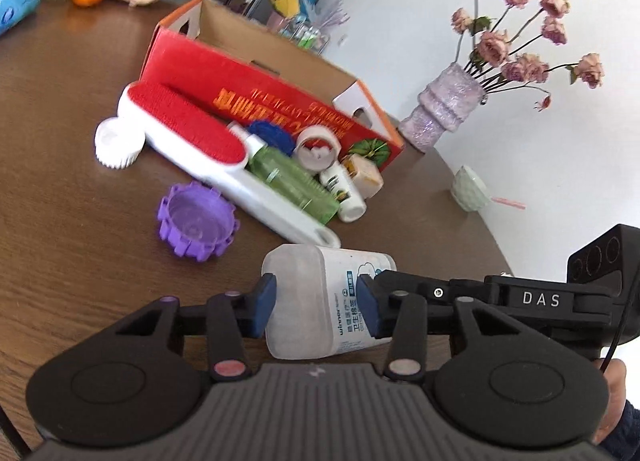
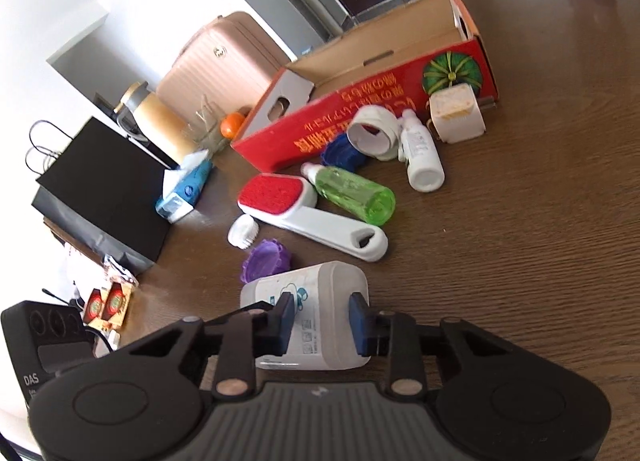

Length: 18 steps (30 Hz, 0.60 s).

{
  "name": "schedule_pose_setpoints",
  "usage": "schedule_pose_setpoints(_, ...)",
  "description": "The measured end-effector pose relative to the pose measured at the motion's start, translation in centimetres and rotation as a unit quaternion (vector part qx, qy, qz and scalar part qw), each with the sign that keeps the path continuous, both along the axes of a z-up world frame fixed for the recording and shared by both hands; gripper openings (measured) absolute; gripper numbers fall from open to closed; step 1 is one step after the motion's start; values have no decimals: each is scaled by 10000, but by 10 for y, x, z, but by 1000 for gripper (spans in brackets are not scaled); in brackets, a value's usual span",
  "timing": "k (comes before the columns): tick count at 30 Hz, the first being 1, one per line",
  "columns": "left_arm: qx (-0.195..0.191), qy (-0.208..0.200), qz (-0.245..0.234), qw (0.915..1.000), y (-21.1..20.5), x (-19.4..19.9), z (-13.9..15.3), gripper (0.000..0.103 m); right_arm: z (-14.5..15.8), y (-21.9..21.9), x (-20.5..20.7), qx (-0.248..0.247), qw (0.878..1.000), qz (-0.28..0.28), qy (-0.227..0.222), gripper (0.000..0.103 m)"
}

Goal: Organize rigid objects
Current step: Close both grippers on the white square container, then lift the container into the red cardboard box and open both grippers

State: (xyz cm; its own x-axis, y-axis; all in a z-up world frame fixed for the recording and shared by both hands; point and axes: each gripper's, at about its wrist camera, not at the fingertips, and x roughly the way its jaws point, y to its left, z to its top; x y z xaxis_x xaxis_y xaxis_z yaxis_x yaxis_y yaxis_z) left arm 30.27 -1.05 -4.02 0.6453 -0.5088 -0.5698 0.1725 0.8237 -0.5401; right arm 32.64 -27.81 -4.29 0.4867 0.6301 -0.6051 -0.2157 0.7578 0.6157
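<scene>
We are holding a frosted cotton-swab jar [image 1: 316, 297] between both grippers above a brown wooden table [image 1: 60, 109]. The left gripper [image 1: 316, 301] is clamping its blue pads [image 1: 264, 303] against the jar's sides, and the right gripper [image 2: 322, 321] is pressing its own pads [image 2: 358, 321] on the same jar [image 2: 316, 301] from the opposite end, so the jar is lying on its side directly between each pair of fingertips.

Beyond the jar, an open red cardboard box [image 1: 256, 89] is standing on the table. Lying along the box's near wall are a red-and-white lint brush [image 1: 224, 157], a green bottle [image 1: 292, 177], a small white bottle [image 1: 344, 193], a white ring [image 1: 318, 149] and a cream cube-shaped container [image 1: 366, 175]. A purple toothed lid [image 1: 196, 225] is sitting between the jar and the box, with a white ribbed cap [image 1: 118, 143] just beside the brush's head. A vase of dried roses [image 1: 448, 105] is standing past the box's far corner.
</scene>
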Motion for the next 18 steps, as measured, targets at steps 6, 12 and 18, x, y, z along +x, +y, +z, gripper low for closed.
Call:
schedule_pose_setpoints(6, 19, -441, -113, 9990, 2, 24, 40, 33, 32, -5, 15, 131, 9992, -164, -345, 29)
schedule_pose_setpoints(12, -54, -787, -282, 9965, 8, 95, 83, 33, 65, -4, 73, 219, 9977, -226, -594, 29)
schedule_pose_setpoints(18, -3, -849, -237, 9961, 6, 194, 113, 33, 90, -1, 174, 240, 9963, -391, -726, 29)
